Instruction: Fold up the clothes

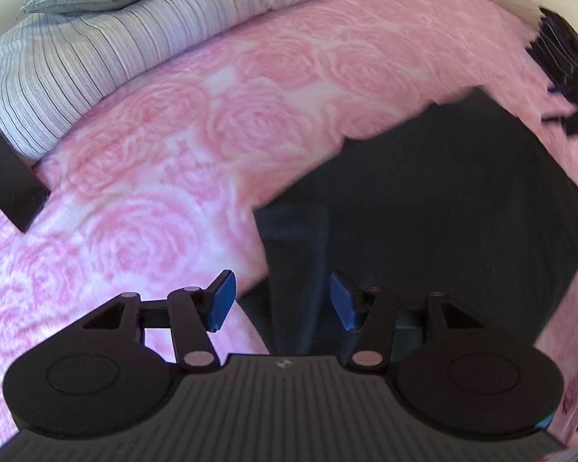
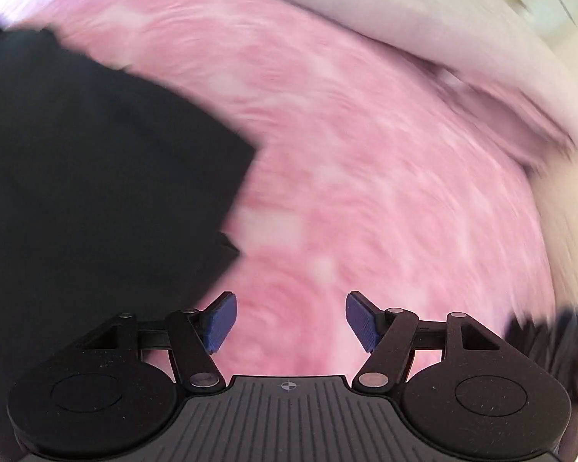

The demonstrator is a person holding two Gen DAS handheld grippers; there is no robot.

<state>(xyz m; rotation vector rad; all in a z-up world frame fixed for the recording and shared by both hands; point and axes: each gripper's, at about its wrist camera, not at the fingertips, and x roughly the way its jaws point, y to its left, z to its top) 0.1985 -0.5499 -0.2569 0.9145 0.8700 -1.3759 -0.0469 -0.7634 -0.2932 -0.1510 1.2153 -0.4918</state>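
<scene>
Both empty, jaws wide apart: left tongs (image 1: 282,300) straddling a sleeve-like strip of the flat dark cloth garment (image 1: 443,200); right tongs (image 2: 291,321) over the pink rose-patterned bedspread (image 2: 366,154), garment leftward (blurred). Pinch edges squarely before folding.

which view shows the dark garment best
The left wrist view. There the dark garment is fairly sharp, lying on the pink rose blanket with its edges and a folded strip in sight. The right wrist view is blurred by motion and cuts the dark garment off at the left edge.
</scene>
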